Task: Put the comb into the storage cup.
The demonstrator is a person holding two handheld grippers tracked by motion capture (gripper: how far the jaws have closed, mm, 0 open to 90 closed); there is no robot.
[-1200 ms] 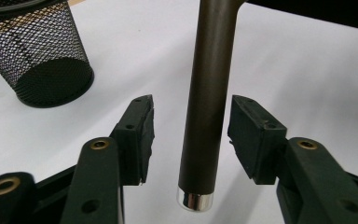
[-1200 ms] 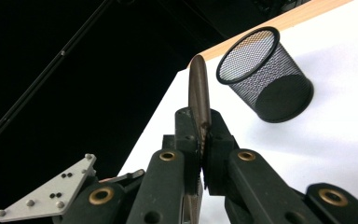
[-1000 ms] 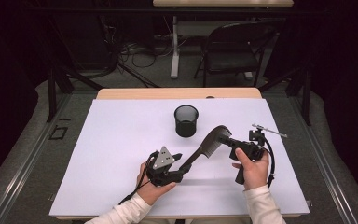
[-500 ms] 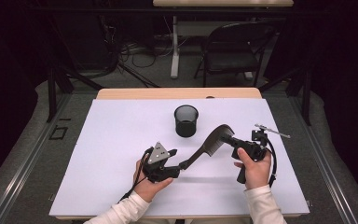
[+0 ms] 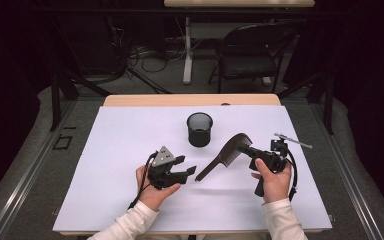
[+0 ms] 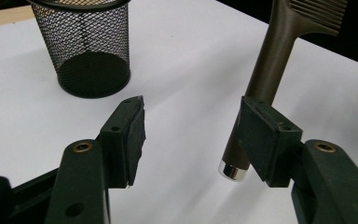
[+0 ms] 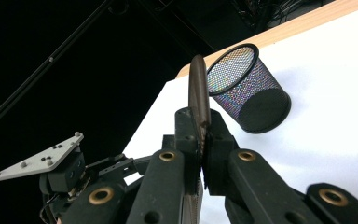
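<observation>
High view looks down from above; both gripper views sit close, sharing the mesh cup (image 6: 86,49).

Your left gripper (image 6: 191,135) stands wide open over the white table (image 6: 182,56). The comb (image 6: 265,70) handle's silver tip sits just inside its right-hand jaw; the mesh cup (image 6: 91,46) stands upright beyond the other.

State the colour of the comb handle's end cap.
Shiny silver, on the brown comb; its end cap shows best in the left gripper view.
</observation>
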